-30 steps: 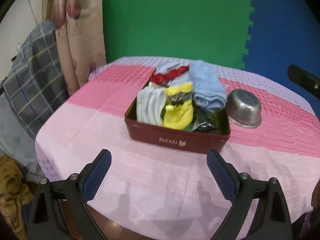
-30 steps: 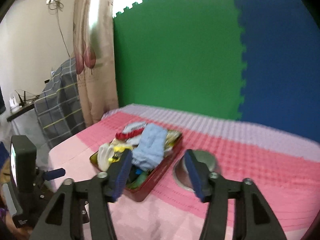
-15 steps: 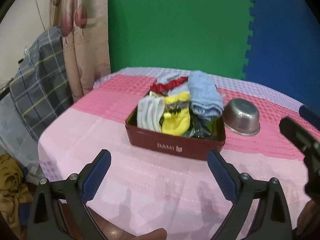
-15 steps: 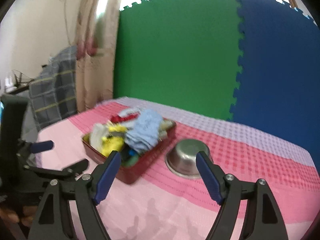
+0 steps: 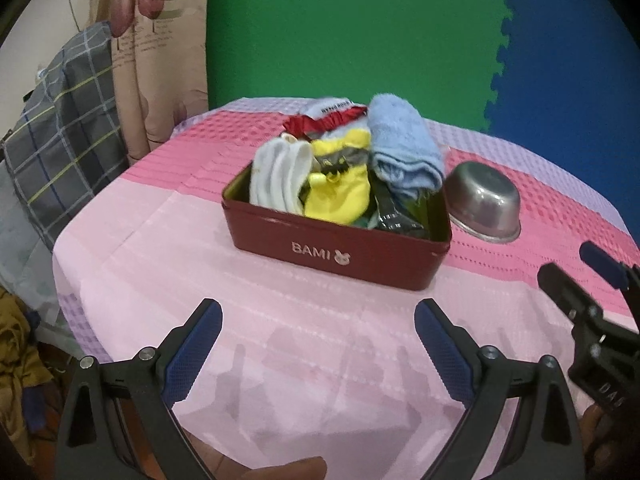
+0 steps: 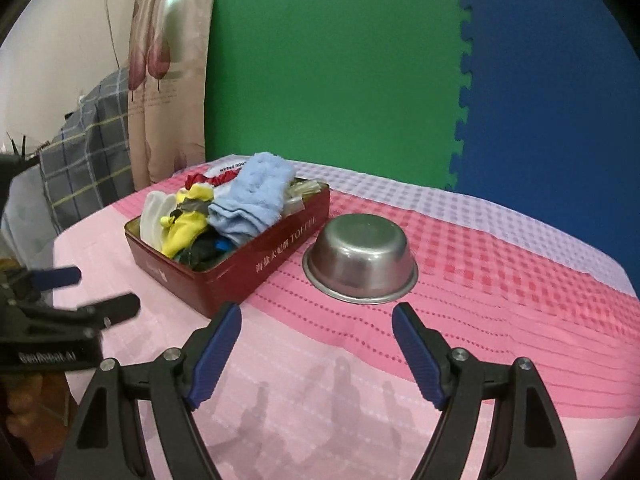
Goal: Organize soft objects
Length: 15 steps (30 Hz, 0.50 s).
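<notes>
A dark red rectangular tin box (image 5: 336, 256) lettered BAMI is sitting in the middle of the left wrist frame on a round table draped in a pink and lilac checked cloth (image 5: 200, 280). The box is holding the soft objects: a folded light blue towel (image 5: 404, 148) lying on top at its right side, a yellow sock (image 5: 340, 196) in the centre, a white sock (image 5: 280, 180) at the left, and a red ruffled fabric piece (image 5: 324, 120) at the far end. An upturned stainless steel bowl (image 6: 360, 260) is resting on the cloth just beside the box, at centre right of the right wrist frame.

The left gripper (image 5: 318, 320) is hovering at the bottom of its frame with jaws spread wide and nothing between them. The right gripper (image 6: 316, 320) is likewise standing spread and empty, its jaws having just been opening, low in its frame in front of the bowl and the box corner.
</notes>
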{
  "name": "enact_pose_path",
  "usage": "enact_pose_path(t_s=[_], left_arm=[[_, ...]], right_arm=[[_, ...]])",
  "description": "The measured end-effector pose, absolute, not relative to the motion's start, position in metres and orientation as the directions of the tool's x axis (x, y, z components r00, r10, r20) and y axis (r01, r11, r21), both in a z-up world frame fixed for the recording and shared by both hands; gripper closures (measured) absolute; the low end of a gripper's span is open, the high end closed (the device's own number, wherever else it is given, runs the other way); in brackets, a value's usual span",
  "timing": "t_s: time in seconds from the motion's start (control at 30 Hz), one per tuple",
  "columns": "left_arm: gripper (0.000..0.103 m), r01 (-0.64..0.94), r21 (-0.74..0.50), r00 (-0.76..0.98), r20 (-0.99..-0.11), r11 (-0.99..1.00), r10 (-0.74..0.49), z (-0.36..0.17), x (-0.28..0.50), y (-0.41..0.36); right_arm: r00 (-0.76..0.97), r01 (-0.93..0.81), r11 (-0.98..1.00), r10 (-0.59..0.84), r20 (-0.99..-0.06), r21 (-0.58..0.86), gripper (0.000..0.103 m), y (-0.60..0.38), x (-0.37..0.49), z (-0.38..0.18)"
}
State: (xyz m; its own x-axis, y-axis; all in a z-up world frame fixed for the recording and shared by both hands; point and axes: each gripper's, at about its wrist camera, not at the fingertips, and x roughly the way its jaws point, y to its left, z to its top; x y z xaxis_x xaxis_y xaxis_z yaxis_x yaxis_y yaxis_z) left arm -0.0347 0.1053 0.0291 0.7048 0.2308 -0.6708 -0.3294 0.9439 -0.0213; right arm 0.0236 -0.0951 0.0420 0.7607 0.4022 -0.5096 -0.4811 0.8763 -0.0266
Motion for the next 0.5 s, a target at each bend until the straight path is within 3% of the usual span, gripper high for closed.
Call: enact_pose_path(t_s=[0.23, 0.5], left_arm=[[0.007, -0.296, -0.024, 0.686, -0.701, 0.955, 0.195, 0.015, -0.028, 0.097], [0.007, -0.26, -0.012, 0.658, -0.734, 0.966, 0.168, 0.001, -0.022, 0.089]], right_arm=[[0.711, -0.468, 0.877, 0.448, -0.543, 0.11, 0.023, -0.11, 0.042, 0.037], [0.72, -0.497, 0.866, 0.445, -0.532, 0.052, 0.023, -0.1, 0.033, 0.038]])
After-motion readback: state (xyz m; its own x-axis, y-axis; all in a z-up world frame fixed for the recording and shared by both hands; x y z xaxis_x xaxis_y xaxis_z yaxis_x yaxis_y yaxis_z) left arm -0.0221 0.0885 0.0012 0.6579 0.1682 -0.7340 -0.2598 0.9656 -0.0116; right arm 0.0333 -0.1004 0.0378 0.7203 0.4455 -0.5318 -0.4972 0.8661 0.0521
